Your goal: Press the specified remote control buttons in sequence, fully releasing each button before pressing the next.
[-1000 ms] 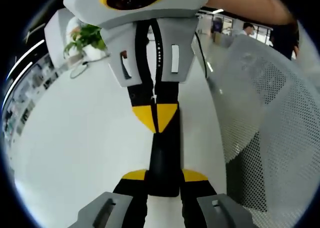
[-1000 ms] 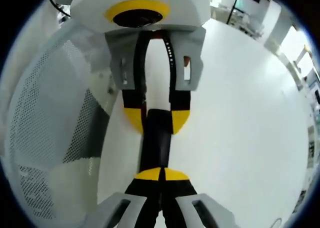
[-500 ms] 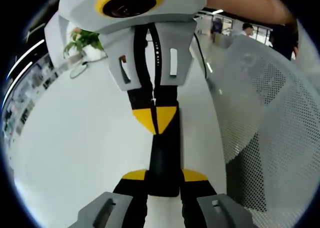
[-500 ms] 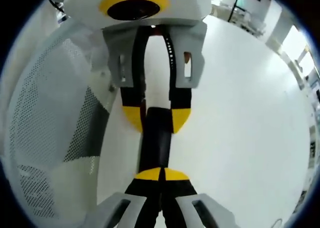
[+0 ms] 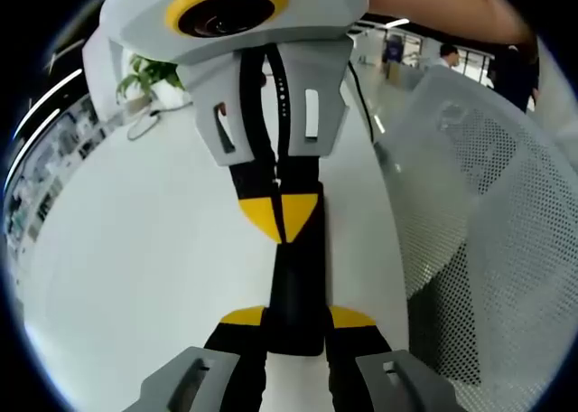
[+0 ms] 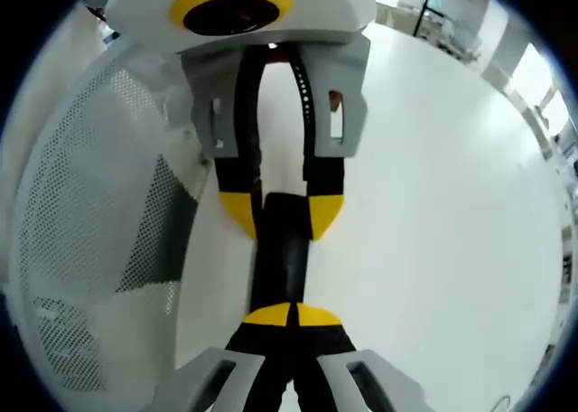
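A slim black remote [image 5: 296, 285] is held lengthwise above the white table [image 5: 135, 249]. My left gripper [image 5: 296, 318] is shut on its near end, one yellow tip on each side. My right gripper [image 5: 280, 215] comes in from the top of the left gripper view, shut, with its joined yellow tips resting on the remote's face. In the right gripper view, my right gripper [image 6: 291, 314] has its tips pressed together against the remote [image 6: 282, 258]. The left gripper [image 6: 282, 211] clamps the far end. I cannot make out the buttons.
A white mesh chair back [image 5: 488, 213] stands close beside the grippers, and it also appears as the mesh chair [image 6: 90, 213]. A potted plant [image 5: 155, 69] and a cable [image 5: 144, 127] lie at the table's far side. A person's arm [image 5: 442, 5] reaches in above.
Almost nothing differs. The right gripper's body has drifted slightly left in the left gripper view, and both grippers keep their hold on and contact with the remote.
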`<state>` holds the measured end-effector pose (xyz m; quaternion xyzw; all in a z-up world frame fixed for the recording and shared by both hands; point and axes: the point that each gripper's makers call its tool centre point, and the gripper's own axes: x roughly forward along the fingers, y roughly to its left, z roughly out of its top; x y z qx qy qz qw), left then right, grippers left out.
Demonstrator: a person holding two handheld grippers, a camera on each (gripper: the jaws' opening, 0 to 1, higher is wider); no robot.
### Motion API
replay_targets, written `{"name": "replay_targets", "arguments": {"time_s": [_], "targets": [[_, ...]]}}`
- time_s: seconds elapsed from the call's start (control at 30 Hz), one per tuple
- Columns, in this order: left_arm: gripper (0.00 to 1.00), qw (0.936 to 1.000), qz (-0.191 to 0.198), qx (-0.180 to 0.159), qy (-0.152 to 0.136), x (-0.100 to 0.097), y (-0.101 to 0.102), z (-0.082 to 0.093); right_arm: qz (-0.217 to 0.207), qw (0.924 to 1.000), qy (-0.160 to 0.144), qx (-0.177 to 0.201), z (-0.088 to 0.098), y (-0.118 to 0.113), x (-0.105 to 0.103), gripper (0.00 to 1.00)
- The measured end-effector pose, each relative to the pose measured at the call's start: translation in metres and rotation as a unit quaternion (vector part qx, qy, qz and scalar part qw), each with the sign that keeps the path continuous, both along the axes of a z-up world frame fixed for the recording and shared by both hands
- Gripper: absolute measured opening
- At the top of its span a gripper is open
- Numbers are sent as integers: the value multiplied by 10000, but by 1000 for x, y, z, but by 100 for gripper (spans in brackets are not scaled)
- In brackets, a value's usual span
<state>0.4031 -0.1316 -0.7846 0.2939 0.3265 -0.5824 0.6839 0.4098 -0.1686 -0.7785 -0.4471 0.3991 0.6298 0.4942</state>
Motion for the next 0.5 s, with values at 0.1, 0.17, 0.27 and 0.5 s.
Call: {"name": "replay_targets", "arguments": {"time_s": [0.1,0.17,0.27,0.5], "targets": [[23,10000,8,-3,4,1,0,-1,19,10000,-46,11,1,-1,-1,0],[23,10000,7,-5,8,0,-1,1,49,10000,-81,11,1,-2,0,0],[23,10000,-3,4,7,1,0,-1,66,9999,-113,29,1,-2,0,0],[23,10000,-7,7,2,1,0,-1,4,9997,-204,103,5,-5,2,0]]}}
